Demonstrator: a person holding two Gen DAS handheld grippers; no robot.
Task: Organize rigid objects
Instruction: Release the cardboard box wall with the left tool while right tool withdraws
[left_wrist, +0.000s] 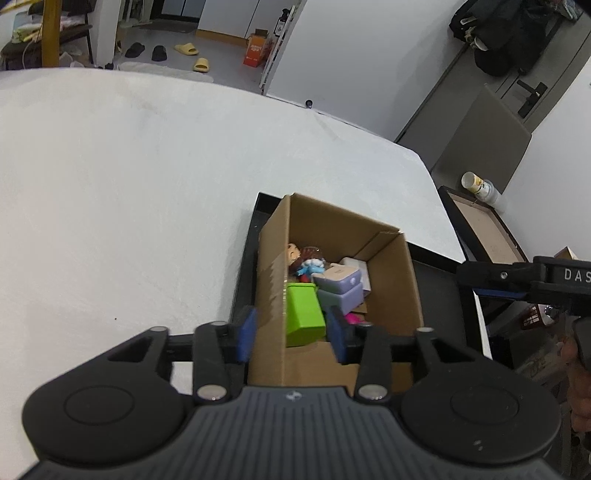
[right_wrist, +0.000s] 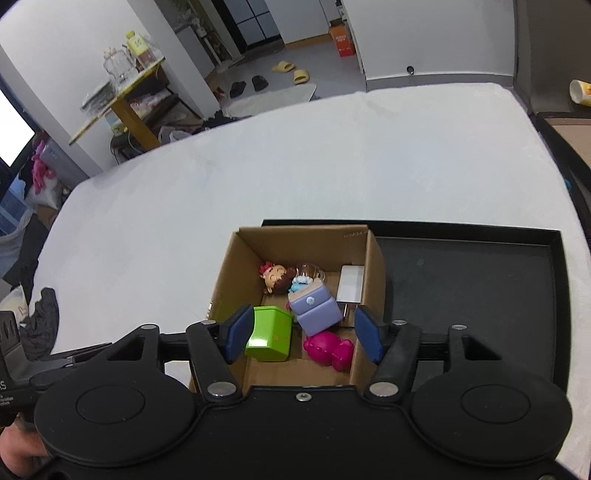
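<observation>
Both tongs hover empty, blue pads partly apart, above the cardboard box (right_wrist: 295, 236) at lower centre of each view. Toys fill it: green block (right_wrist: 269, 334) nearest the left tongs (left_wrist: 291, 334), pink figure (right_wrist: 328, 349) nearer the right tongs (right_wrist: 303, 334).

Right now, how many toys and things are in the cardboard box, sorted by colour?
Green: 1, the green box
Purple: 1, the purple box
Pink: 1, the pink bear
White: 1, the white charger
Many colours: 1, the doll
Clear: 1, the clear ball
Total: 6, as far as the cardboard box shows.
</observation>
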